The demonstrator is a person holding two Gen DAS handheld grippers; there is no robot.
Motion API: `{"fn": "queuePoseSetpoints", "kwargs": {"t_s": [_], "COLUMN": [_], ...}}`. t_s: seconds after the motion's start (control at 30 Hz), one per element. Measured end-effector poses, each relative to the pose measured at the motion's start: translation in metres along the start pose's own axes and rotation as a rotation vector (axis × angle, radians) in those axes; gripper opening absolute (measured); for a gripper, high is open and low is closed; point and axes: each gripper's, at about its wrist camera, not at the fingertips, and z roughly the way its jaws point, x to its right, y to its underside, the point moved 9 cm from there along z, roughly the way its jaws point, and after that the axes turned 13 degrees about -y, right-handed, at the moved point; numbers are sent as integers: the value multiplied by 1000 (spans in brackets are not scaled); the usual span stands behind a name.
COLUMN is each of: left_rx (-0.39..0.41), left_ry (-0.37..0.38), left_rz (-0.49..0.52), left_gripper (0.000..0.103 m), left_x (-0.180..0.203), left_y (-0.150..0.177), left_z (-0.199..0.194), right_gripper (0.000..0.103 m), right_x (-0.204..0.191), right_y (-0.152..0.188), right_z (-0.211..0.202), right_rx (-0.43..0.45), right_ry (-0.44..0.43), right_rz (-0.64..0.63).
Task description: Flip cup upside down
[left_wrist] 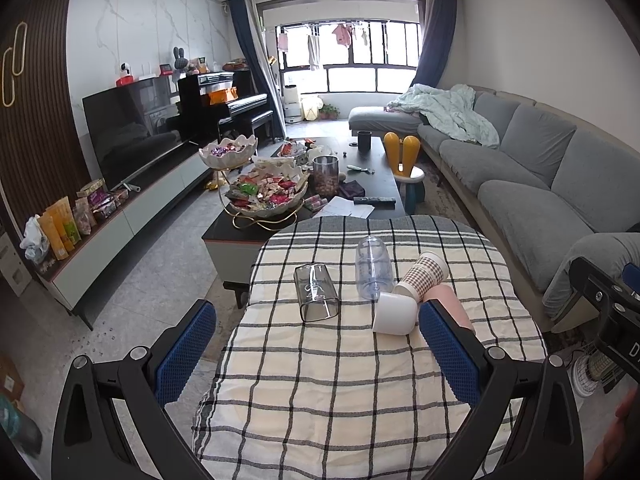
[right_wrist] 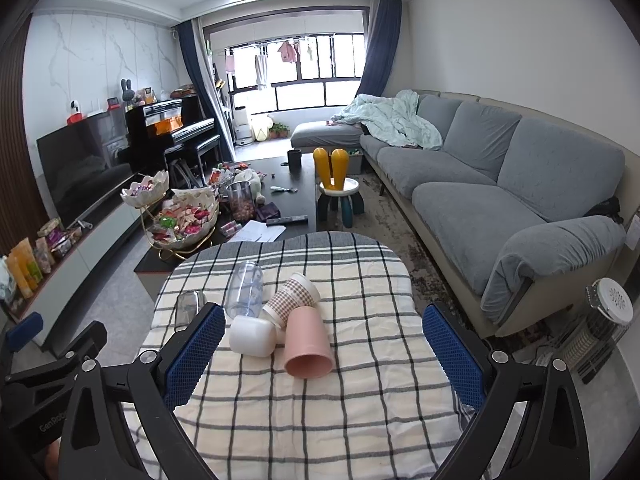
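Five cups lay on their sides in a cluster on the checked-cloth surface (right_wrist: 320,420), none upright. The nearest to the right hand-held gripper (right_wrist: 324,354) was the pink plastic cup (right_wrist: 306,342), lying just ahead of the gap between its fingers, long axis running roughly toward the camera with the open mouth facing it. Touching its left side lay the white plastic cup (right_wrist: 253,335), and behind them the brown checked paper cup (right_wrist: 292,300), the clear ribbed plastic cup (right_wrist: 245,290) and the squarish clear glass cup (right_wrist: 188,308).

The right hand-held gripper was spread wide, holding and touching nothing. The left hand-held gripper (left_wrist: 318,354) was likewise spread wide and empty, with the glass cup (left_wrist: 316,292) ahead of it. Judging by nearness, the right one seemed better placed for the pink cup.
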Motion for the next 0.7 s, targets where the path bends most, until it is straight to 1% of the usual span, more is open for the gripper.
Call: {"fn": "queuePoseSetpoints", "kwargs": {"t_s": [0.7], "left_rx": [-5], "left_ry": [0], "left_rz": [1], "left_gripper": [103], "left_x": [0], "left_y": [5], "left_z": [4], "right_gripper": [100], "right_x": [0], "right_y": [0], "right_z": [1], "right_rx": [-3], "right_ry": [-1], "right_rz": [1]}}
